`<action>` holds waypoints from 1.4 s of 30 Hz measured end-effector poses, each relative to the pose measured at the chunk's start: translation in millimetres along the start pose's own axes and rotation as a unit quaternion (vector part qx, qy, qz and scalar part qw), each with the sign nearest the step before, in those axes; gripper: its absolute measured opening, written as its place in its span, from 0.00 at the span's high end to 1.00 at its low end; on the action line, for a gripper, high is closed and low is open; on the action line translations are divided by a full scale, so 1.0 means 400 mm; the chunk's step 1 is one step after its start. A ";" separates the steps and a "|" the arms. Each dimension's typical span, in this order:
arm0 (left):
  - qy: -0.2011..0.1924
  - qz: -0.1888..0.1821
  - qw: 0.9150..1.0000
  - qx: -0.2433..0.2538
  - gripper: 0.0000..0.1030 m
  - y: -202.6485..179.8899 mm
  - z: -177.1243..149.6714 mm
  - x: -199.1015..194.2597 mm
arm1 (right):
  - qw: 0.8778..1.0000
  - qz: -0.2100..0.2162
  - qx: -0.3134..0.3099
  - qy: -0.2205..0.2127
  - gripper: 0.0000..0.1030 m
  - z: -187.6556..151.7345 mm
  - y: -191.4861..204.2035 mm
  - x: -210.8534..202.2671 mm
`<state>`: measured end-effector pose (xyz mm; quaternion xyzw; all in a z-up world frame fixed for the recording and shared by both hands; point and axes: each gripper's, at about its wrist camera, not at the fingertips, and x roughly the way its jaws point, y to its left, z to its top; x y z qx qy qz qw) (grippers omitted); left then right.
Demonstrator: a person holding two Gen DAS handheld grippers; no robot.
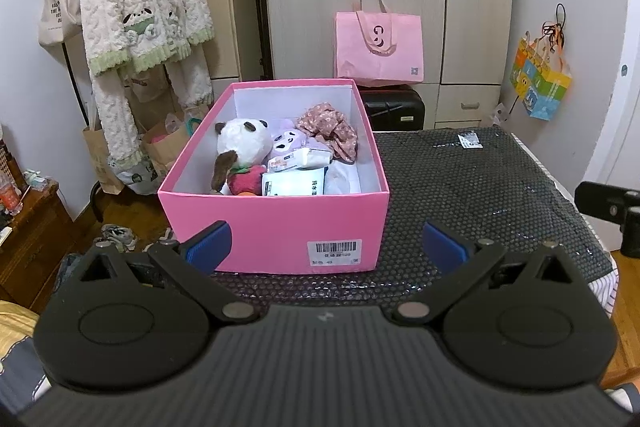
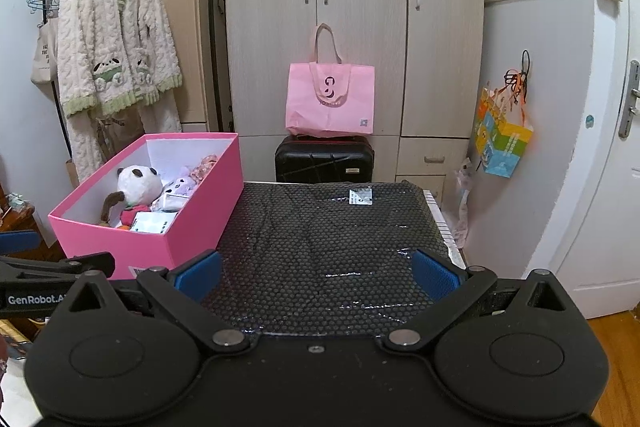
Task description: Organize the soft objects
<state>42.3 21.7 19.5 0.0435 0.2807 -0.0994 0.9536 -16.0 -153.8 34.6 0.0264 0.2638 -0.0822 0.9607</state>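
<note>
A pink box (image 1: 276, 227) stands on the black bubble-wrap mat (image 1: 460, 187), at the left in the right wrist view (image 2: 192, 227). Inside lie a white panda plush (image 1: 242, 143), a purple plush (image 1: 286, 143), a floral cloth (image 1: 330, 129) and tissue packs (image 1: 292, 183). My left gripper (image 1: 326, 247) is open and empty, just in front of the box's near wall. My right gripper (image 2: 318, 273) is open and empty over the mat, to the right of the box.
A pink tote bag (image 2: 330, 99) sits on a black suitcase (image 2: 324, 161) before the wardrobe (image 2: 360, 7). A fluffy robe (image 1: 140, 7) hangs on a rack at the left. A colourful bag (image 2: 502, 141) hangs on the right wall. A white label (image 2: 360, 195) lies on the mat's far side.
</note>
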 end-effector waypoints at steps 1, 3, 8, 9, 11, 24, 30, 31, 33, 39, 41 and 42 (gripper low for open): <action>-0.001 0.001 1.000 0.001 0.00 -0.001 0.000 -0.001 | 1.000 -0.001 0.000 -0.001 0.00 -0.001 -0.001 -0.001; -0.001 0.000 1.000 0.002 0.00 -0.003 0.000 -0.001 | 1.000 -0.002 0.001 -0.001 0.00 -0.001 0.000 -0.001; -0.004 -0.002 1.000 0.015 0.00 -0.014 -0.006 -0.005 | 1.000 -0.006 0.009 -0.008 0.00 -0.004 -0.008 -0.005; -0.005 -0.002 1.000 0.017 0.00 -0.016 -0.008 -0.006 | 1.000 -0.009 0.013 -0.012 0.00 -0.005 -0.010 -0.007; -0.004 -0.005 1.000 0.019 0.00 -0.018 -0.006 -0.005 | 1.000 -0.018 0.017 -0.018 0.00 -0.004 -0.014 -0.010; -0.022 0.004 1.000 0.012 0.00 -0.038 -0.007 -0.004 | 0.999 -0.032 0.018 -0.034 0.00 -0.011 -0.025 -0.018; -0.030 -0.001 0.999 0.016 0.00 -0.043 -0.009 -0.019 | 0.999 -0.031 0.022 -0.034 0.00 -0.017 -0.034 -0.018; -0.033 -0.001 0.999 0.017 0.00 -0.043 -0.009 -0.022 | 0.999 -0.030 0.022 -0.034 0.00 -0.018 -0.033 -0.019; -0.040 0.004 0.999 0.019 0.00 -0.041 -0.009 -0.028 | 0.999 -0.029 0.021 -0.034 0.00 -0.021 -0.032 -0.022; -0.046 0.016 0.999 0.016 0.00 -0.030 -0.009 -0.029 | 0.999 -0.029 0.017 -0.034 0.00 -0.024 -0.027 -0.025; -0.046 0.016 0.999 0.015 0.00 -0.027 -0.010 -0.031 | 0.999 -0.029 0.017 -0.034 0.00 -0.024 -0.026 -0.025; -0.046 0.016 0.999 0.014 0.00 -0.027 -0.010 -0.032 | 0.999 -0.029 0.017 -0.034 0.00 -0.024 -0.026 -0.025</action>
